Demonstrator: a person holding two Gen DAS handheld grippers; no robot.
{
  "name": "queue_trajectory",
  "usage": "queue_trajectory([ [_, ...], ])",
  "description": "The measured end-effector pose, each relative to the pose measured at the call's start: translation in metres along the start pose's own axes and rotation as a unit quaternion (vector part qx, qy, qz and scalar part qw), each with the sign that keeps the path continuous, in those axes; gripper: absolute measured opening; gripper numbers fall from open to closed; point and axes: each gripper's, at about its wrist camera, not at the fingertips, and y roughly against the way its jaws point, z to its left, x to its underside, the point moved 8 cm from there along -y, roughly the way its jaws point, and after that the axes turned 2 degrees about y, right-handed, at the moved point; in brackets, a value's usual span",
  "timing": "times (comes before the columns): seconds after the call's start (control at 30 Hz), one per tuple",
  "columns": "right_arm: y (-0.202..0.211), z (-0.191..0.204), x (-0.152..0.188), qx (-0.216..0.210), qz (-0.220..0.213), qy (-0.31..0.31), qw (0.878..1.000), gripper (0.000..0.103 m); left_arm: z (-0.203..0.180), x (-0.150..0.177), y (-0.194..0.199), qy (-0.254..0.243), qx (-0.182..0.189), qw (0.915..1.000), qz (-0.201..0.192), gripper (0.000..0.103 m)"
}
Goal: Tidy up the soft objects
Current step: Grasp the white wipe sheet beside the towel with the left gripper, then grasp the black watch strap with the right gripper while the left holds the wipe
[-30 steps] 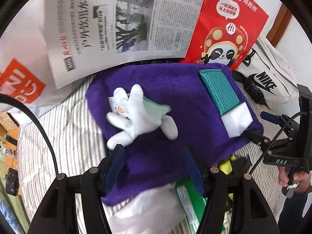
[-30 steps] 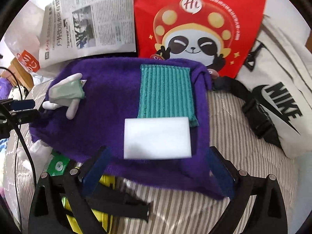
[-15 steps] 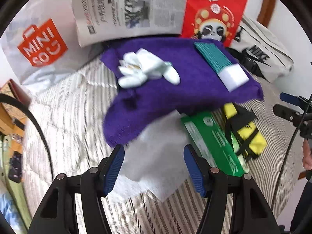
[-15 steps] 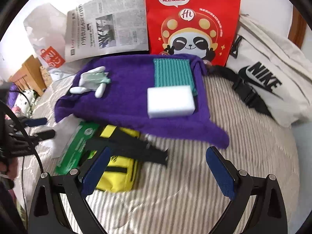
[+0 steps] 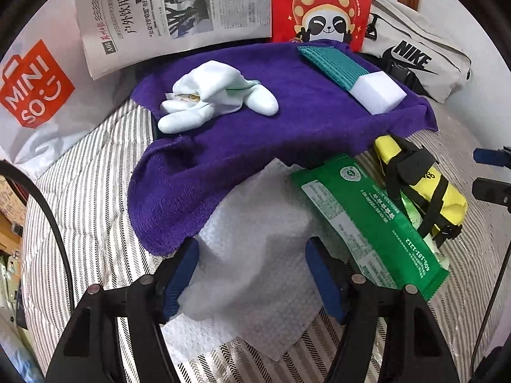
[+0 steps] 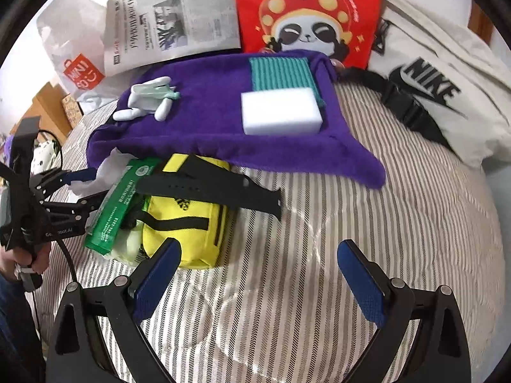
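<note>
A purple towel (image 5: 255, 134) (image 6: 207, 127) is spread on the striped bed. On it lie a white glove (image 5: 210, 95) (image 6: 150, 99), a teal cloth (image 5: 332, 63) (image 6: 281, 73) and a white sponge block (image 5: 378, 91) (image 6: 281, 111). A white tissue sheet (image 5: 258, 239) (image 6: 99, 175) pokes out from under the towel's near edge. My left gripper (image 5: 252, 274) (image 6: 87, 186) straddles the tissue with its jaws opening, and the pads are not pressing on it. My right gripper (image 6: 260, 284) (image 5: 490, 172) hangs open over bare bedding with nothing between its fingers.
A green packet (image 5: 367, 223) (image 6: 118, 210) and a yellow pouch (image 5: 424, 188) (image 6: 185, 223) with a black strap (image 6: 210, 188) lie beside the tissue. A newspaper (image 5: 179, 9), a red panda bag (image 5: 322, 3), a Nike bag (image 6: 440, 89) and a Miniso bag (image 5: 32, 89) line the back.
Both grippers have drawn back from the purple towel toward the bed's near side. The left one has sunk to the white tissue and widened; the right one now hangs over bare bedding.
</note>
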Motion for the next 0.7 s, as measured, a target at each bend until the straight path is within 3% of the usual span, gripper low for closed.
queue_trajectory([
  [0.1, -0.005, -0.006, 0.003, -0.009, 0.003, -0.019, 1.000, 0.097, 0.000, 0.000, -0.002, 0.006, 0.023, 0.9997, 0.001, 0.081],
  [0.23, -0.010, -0.010, 0.004, -0.016, 0.008, -0.034, 0.999, 0.097, -0.008, 0.000, -0.006, 0.000, 0.010, 0.9999, -0.012, 0.095],
  [0.4, -0.011, -0.010, 0.007, -0.019, 0.011, -0.038, 0.999, 0.097, -0.009, -0.001, -0.005, -0.001, 0.009, 0.9998, -0.017, 0.091],
  [0.43, -0.012, -0.010, 0.007, -0.020, 0.011, -0.039, 0.999, 0.097, -0.012, -0.001, -0.003, -0.006, 0.012, 0.9997, -0.022, 0.084],
  [0.5, -0.012, -0.011, 0.006, -0.023, 0.011, -0.044, 0.999, 0.097, -0.016, 0.000, 0.003, -0.016, 0.021, 0.9992, -0.029, 0.057],
  [0.53, -0.012, -0.011, 0.007, -0.024, 0.012, -0.045, 0.999, 0.097, -0.020, 0.000, 0.006, -0.023, 0.026, 0.9989, -0.032, 0.034],
  [0.57, -0.013, -0.011, 0.007, -0.025, 0.012, -0.046, 0.999, 0.097, -0.023, 0.000, 0.008, -0.028, 0.027, 0.9988, -0.031, 0.021],
  [0.63, -0.012, -0.011, 0.007, -0.025, 0.011, -0.047, 0.999, 0.097, -0.025, 0.002, 0.010, -0.032, 0.029, 0.9988, -0.024, 0.011],
  [0.7, -0.012, -0.011, 0.008, -0.024, 0.011, -0.046, 0.999, 0.097, -0.027, 0.001, 0.013, -0.025, 0.038, 0.9987, -0.023, 0.010],
])
